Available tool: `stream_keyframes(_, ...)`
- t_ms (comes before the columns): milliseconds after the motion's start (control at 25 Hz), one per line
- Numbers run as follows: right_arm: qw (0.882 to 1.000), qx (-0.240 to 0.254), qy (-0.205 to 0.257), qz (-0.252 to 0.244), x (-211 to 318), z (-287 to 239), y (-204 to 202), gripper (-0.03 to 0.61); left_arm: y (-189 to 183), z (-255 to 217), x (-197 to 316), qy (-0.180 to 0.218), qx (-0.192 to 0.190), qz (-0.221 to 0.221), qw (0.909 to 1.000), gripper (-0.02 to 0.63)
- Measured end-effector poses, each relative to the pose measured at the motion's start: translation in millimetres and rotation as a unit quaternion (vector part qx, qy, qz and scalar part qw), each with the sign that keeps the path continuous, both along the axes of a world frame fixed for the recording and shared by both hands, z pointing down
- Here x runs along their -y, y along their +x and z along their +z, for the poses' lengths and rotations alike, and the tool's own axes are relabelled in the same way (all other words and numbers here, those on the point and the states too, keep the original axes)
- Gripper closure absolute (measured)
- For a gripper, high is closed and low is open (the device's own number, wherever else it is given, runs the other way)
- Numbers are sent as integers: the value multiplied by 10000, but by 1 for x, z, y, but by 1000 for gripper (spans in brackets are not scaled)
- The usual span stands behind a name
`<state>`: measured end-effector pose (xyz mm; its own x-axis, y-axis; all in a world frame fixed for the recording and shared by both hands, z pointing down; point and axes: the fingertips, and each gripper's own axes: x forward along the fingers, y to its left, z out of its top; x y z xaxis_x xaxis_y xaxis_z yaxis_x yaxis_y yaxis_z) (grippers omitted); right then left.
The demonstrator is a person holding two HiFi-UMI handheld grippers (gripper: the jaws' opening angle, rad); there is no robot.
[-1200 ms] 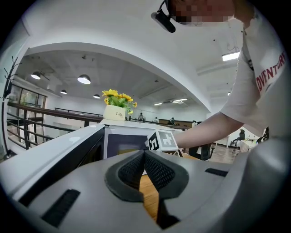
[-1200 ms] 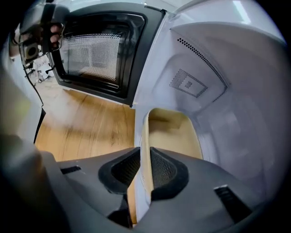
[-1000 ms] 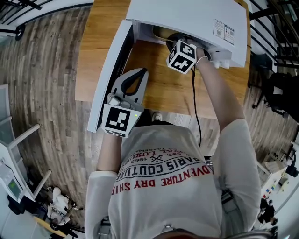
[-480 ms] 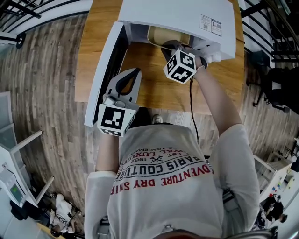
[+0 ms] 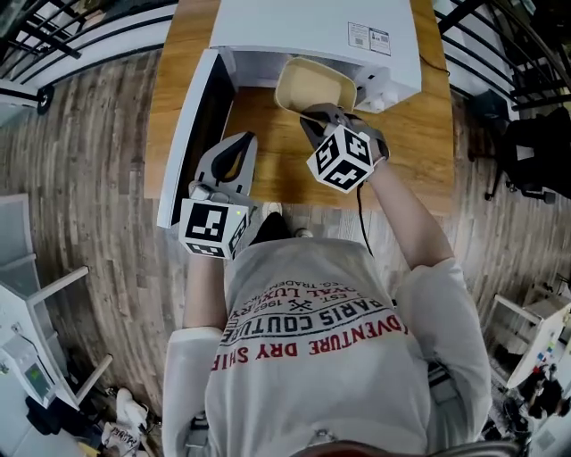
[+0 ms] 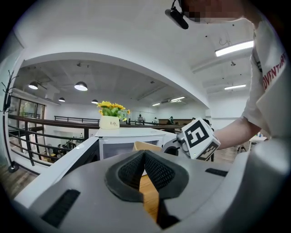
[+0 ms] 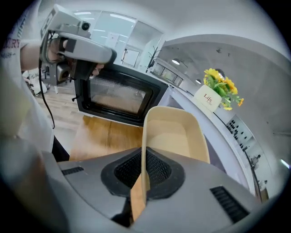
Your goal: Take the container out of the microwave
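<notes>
The right gripper (image 7: 144, 172) is clamped on one thin wall of the beige container (image 5: 314, 82). The container hangs just ahead of it at the mouth of the microwave (image 5: 303, 27), partly over the tabletop (image 5: 268, 125). Held by a single edge, the container could tilt, slip, or clip the frame of the opening. To the gripper's left stands the open door (image 5: 190, 134), with the left gripper (image 5: 236, 152), closed and empty, beside it. Neither seems to block the way out.

Floor (image 5: 89, 134): grey-brown planks under you.
Table (image 5: 428, 134): light wood, before you.
Railing (image 5: 62, 22): black bars beyond your table.
Ceiling lamps (image 6: 81, 85): lit, above you on white.
</notes>
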<state>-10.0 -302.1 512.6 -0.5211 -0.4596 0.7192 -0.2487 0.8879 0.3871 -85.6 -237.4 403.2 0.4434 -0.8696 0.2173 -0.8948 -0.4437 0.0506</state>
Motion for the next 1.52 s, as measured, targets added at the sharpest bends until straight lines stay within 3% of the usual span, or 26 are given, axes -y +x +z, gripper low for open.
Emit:
stream_keyframes(200, 9956, 795, -4, 500, -25, -35, 13, 545, 5, -13, -6, 152, 119, 99, 9998, 597)
stream_keyframes(400, 9826, 1551, 267, 990, -34, -72, 33, 545, 12, -24, -2, 295, 217, 246, 9990, 597)
stream_keyframes(640, 9535, 2460, 782, 1556, -35, -118, 54, 546, 23, -41, 5, 520, 294, 481, 9971, 597)
stream_keyframes(1080, 9060, 3428, 1255, 2145, -23, -162, 87, 549, 28, -49, 19, 670, 350, 633, 9951, 597)
stream_keyframes(1520, 9007, 3551, 1237, 2177, -11, -156, 89, 549, 19, -50, 28, 685, 383, 501, 9957, 597)
